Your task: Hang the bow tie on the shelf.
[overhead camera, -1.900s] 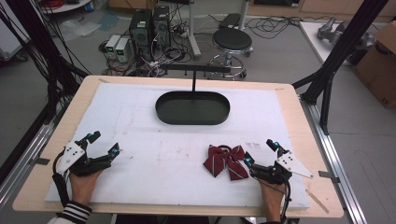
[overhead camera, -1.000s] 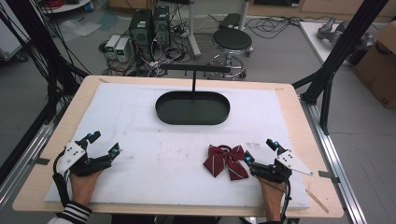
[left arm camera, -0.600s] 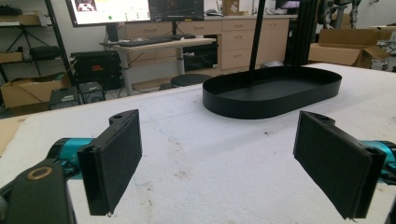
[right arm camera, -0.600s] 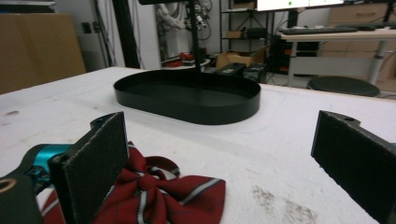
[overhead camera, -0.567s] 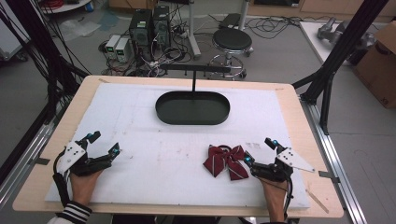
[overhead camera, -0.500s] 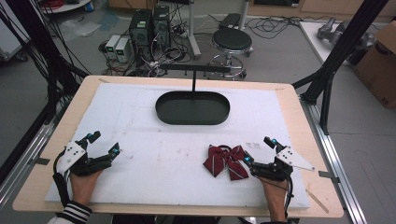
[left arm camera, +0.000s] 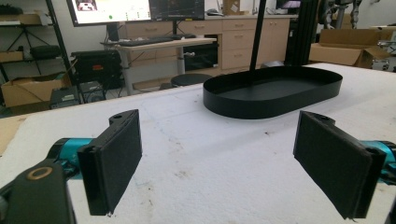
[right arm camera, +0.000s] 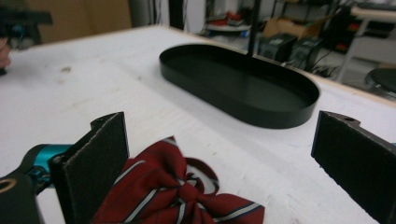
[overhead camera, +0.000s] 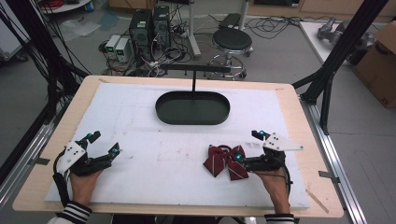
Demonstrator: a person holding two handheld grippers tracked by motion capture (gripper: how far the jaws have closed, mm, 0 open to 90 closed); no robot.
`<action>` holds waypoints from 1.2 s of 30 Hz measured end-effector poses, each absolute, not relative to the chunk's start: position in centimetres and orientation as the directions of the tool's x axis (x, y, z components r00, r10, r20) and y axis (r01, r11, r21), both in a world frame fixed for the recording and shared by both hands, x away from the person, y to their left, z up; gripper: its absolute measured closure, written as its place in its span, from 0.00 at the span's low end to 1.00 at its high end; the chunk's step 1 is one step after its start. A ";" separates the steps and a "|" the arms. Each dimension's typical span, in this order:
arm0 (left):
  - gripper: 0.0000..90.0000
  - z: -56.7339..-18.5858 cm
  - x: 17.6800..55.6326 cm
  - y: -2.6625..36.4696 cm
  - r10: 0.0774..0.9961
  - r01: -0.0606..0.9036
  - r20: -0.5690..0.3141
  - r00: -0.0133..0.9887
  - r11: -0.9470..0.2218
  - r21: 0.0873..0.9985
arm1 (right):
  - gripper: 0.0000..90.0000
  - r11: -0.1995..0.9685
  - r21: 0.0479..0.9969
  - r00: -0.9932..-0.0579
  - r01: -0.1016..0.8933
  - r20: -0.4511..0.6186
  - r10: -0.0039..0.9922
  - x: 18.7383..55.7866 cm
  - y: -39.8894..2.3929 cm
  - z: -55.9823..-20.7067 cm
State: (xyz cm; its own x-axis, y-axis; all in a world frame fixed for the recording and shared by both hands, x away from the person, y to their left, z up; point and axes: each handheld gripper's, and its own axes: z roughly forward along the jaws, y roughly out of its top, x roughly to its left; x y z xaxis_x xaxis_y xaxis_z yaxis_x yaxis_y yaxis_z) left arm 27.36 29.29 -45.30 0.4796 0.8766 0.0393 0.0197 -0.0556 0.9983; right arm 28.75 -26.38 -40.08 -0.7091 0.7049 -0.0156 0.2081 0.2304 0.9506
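- The right gripper rests at the near right of the white table, held from below by the person's right hand.
- Its jaws are spread wide, and nothing is clamped between them.
- A dark red bow tie with pale stripes lies flat on the table, just left of the right gripper.
- In the high view the left jaw's tip sits at the bow tie's right edge; in the right gripper view the bow tie lies between the jaws, close against the left jaw, with the right jaw well apart from it.
- The left gripper rests at the near left of the table, well apart from the bow tie, held by the left hand.
- Its jaws are also spread wide, with bare table between them in the left gripper view.
- A black oval tray sits at the far middle of the table, with a thin black post rising at its far rim.
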 end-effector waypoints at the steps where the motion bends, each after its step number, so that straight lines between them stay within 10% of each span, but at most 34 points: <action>1: 0.18 -45.3 27.4 29.3 0.877 0.020 0.039 0.479 -0.056 0.998 | 0.03 0.253 0.943 -0.719 0.216 -0.021 0.695 28.9 -26.2 -40.0; 17: 0.18 -45.3 27.4 29.3 0.877 0.027 0.038 0.479 -0.058 0.998 | 0.08 0.467 0.843 -0.802 0.269 -0.072 0.593 31.2 -24.2 -39.4; 36: 0.18 -45.3 27.4 29.3 0.876 0.027 0.039 0.480 -0.059 0.998 | 0.35 0.679 0.694 -0.896 0.241 -0.109 0.430 33.4 -22.5 -39.7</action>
State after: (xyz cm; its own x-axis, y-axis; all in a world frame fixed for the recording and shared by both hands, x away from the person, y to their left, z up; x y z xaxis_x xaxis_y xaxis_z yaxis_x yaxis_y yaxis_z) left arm 27.43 29.27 -45.28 0.4803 0.8762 0.0390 0.0274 -0.0595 0.9979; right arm 33.42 -22.50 -39.71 -0.8963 0.4298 -0.1091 0.2410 0.6788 0.6936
